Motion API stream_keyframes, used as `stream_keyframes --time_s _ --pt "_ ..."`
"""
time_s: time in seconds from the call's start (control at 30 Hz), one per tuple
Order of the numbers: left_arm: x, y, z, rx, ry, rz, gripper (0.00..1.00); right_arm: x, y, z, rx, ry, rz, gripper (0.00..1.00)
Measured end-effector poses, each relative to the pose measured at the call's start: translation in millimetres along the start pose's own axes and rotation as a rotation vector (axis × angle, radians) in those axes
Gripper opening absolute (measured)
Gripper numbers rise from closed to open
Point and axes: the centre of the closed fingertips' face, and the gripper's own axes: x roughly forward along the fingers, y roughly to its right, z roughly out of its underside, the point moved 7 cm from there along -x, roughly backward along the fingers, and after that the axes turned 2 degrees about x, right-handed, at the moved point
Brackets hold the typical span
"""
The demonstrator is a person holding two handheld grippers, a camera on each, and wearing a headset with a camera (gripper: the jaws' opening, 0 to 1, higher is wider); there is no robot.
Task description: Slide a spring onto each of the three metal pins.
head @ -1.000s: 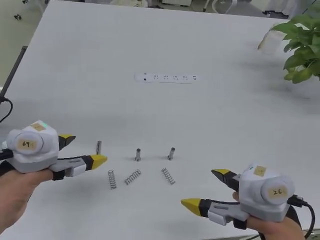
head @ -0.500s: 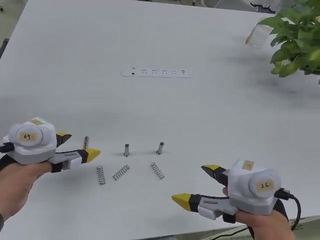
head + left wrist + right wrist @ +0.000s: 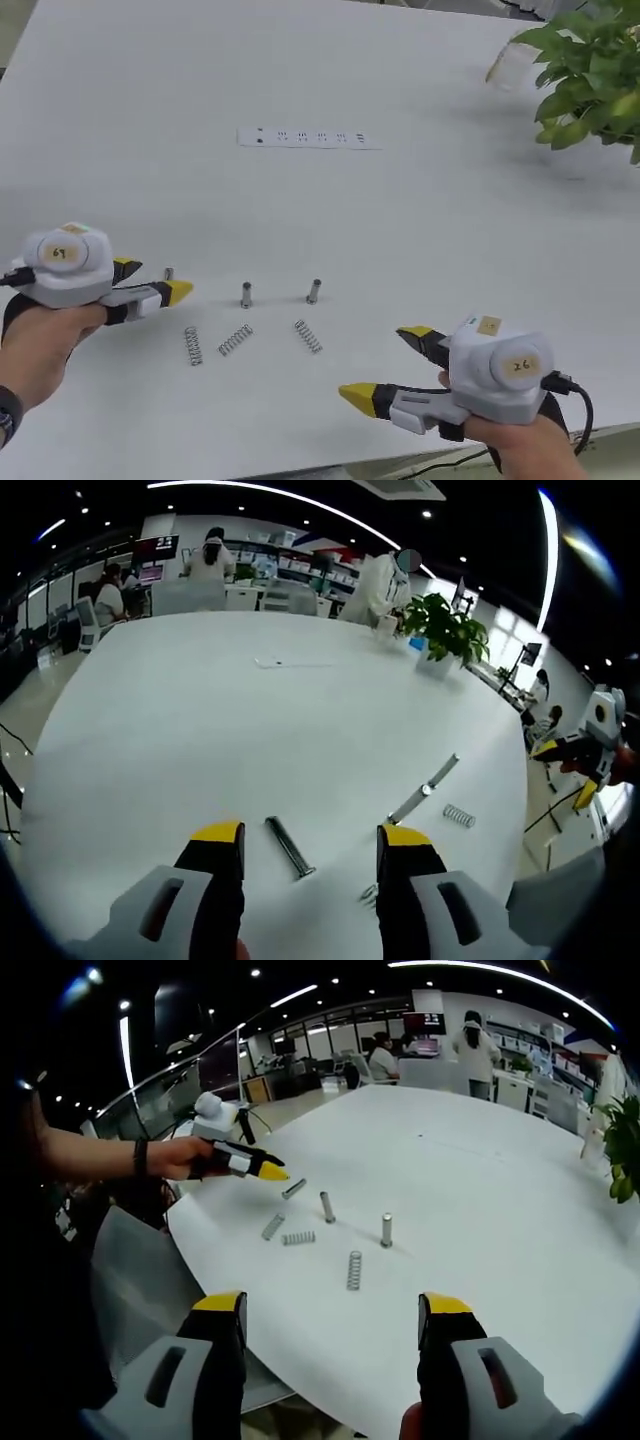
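Observation:
Three short metal pins stand upright in a row on the white table: left pin (image 3: 168,273), middle pin (image 3: 246,293), right pin (image 3: 314,291). Just in front of them lie three loose springs (image 3: 192,346), (image 3: 235,340), (image 3: 308,336). My left gripper (image 3: 155,278) is open, with the left pin (image 3: 289,845) standing between its yellow tips. My right gripper (image 3: 387,364) is open and holds nothing, hovering near the table's front edge, right of the springs. The right gripper view shows the pins (image 3: 327,1207) and springs (image 3: 354,1269) ahead of it, and the left gripper (image 3: 240,1160) beyond them.
A white power strip (image 3: 308,138) lies flat farther back on the table. A green potted plant (image 3: 590,70) and a clear cup (image 3: 510,65) stand at the far right corner. The table's front edge runs close under the right gripper.
The head camera has shifted. My left gripper has moved closer to the left pin, which now stands between its tips. The right gripper, pins and springs have kept their places.

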Motion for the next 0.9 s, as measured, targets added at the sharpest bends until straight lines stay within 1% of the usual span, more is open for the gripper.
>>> stream_keyframes --time_s 0.17,0.23,0.27,0.43,0.57,0.63,0.67,0.77,0.9 --pt "7.0 -4.9 1.5 -0.019 -0.01 -0.008 0.44 -0.7 -0.3 0.7 -0.005 -0.009 -0.001 0.68" --pt "9.8 -8.2 3.9 -0.033 -0.028 -0.023 0.42 -1.1 0.5 1.0 -0.005 -0.011 0.002 0.68" --pt "12.2 -10.0 5.3 -0.034 -0.034 -0.022 0.4 -1.4 1.1 1.0 -0.005 -0.013 0.004 0.68" --pt "17.9 -15.5 8.6 -0.05 -0.052 -0.037 0.35 -1.7 2.8 0.4 -0.005 -0.014 0.009 0.68" --pt "20.1 -16.5 9.7 -0.066 -0.057 -0.048 0.28 -0.8 3.5 0.2 -0.002 -0.014 0.011 0.67" --pt "22.6 -18.0 12.2 -0.07 -0.077 -0.058 0.26 0.1 2.7 -0.3 -0.003 -0.015 0.009 0.67" --pt "23.6 -19.4 13.6 -0.072 -0.09 -0.073 0.23 0.7 2.1 -0.6 -0.004 -0.016 0.008 0.67" --pt "23.8 -21.0 15.0 -0.083 -0.096 -0.093 0.16 1.7 1.8 -1.0 -0.006 -0.019 0.007 0.67" --pt "27.1 -23.8 15.9 -0.091 -0.108 -0.104 0.13 2.4 1.8 -1.6 -0.006 -0.02 0.005 0.67"
